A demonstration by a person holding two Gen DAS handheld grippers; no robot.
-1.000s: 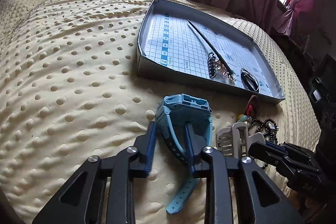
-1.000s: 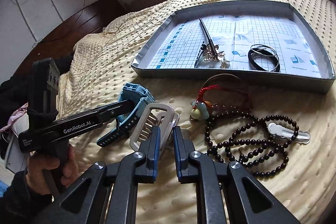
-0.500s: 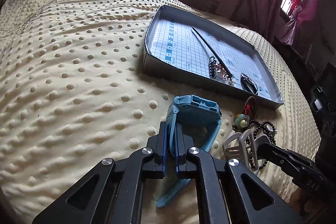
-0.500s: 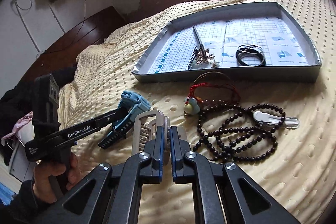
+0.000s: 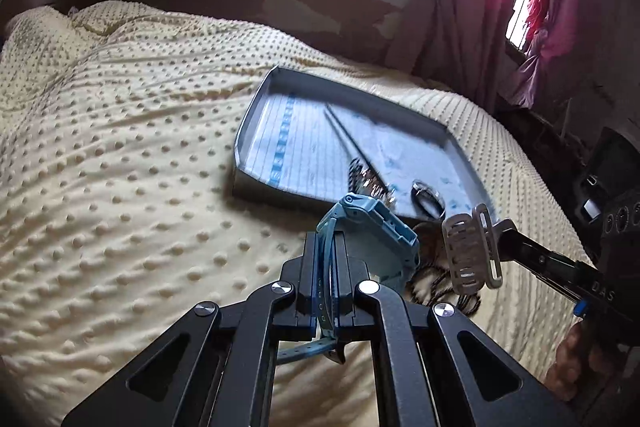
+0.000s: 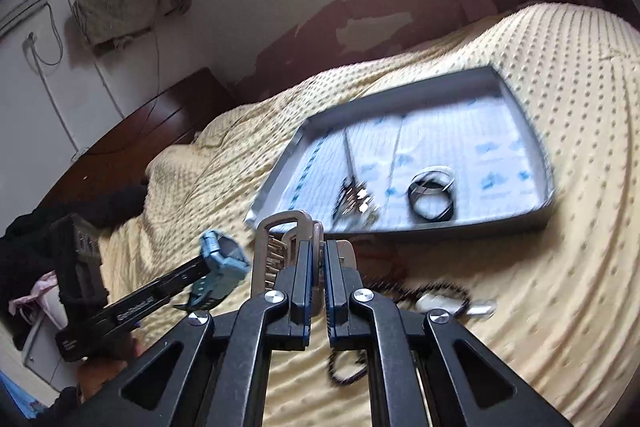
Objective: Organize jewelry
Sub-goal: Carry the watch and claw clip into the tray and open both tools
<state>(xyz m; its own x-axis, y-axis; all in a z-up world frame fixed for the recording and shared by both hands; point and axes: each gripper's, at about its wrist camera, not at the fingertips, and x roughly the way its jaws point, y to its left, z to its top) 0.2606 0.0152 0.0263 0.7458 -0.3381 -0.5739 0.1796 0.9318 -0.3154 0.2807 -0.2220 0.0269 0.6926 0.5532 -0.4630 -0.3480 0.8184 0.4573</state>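
The left gripper (image 5: 327,267) is clamping its jaws on the strap of a light blue plastic watch (image 5: 370,227), holding it above the dotted cream bedspread (image 5: 120,187), just in front of the shallow grey cardboard tray (image 5: 256,115). The right gripper (image 6: 319,275) is gripping a pale grey plastic claw hair clip (image 6: 280,247), also lifted near that tray's front wall. Black bangles (image 6: 432,193) are lying inside the tray; a dark bead necklace (image 6: 432,293) is resting on the bedspread before it.
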